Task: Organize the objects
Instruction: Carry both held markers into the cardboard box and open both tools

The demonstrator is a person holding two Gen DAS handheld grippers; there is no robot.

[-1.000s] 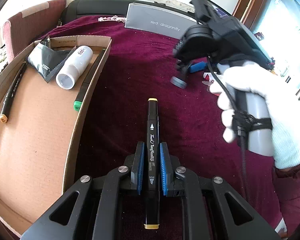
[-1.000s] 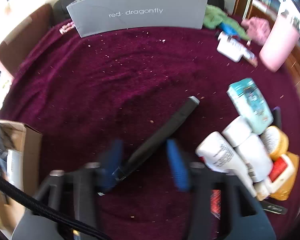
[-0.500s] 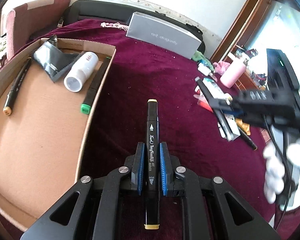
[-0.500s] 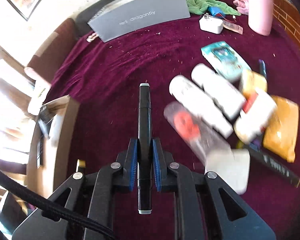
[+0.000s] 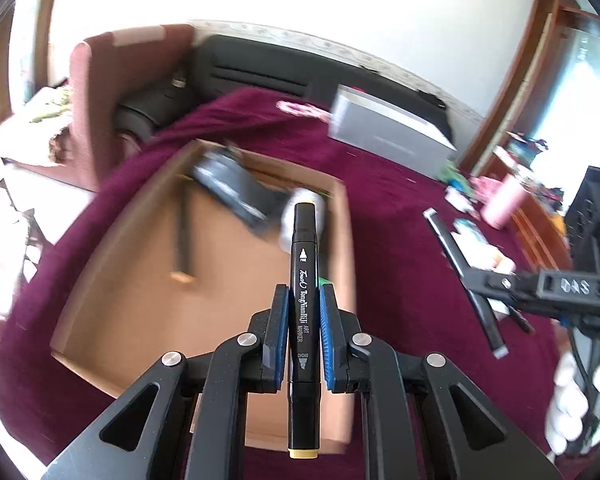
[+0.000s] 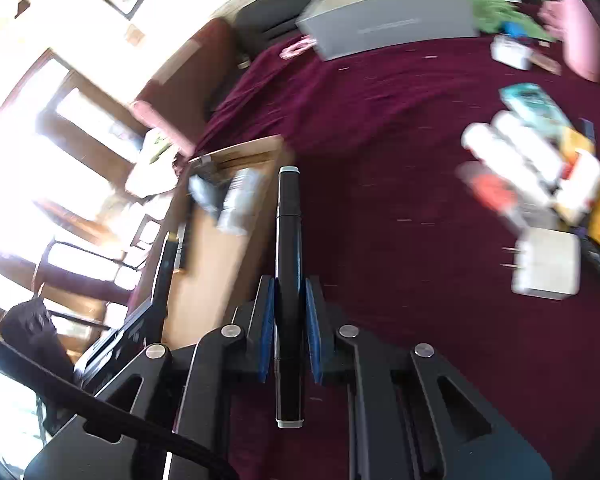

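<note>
Beside the cardboard box [image 6: 204, 256], toiletries [image 6: 532, 168] crowd the cloth [image 6: 400, 184].

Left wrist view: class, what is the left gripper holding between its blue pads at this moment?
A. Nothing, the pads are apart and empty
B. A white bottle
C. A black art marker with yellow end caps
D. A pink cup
C. The left gripper has its blue pads closed on a black art marker with yellow caps showing at both ends.
</note>
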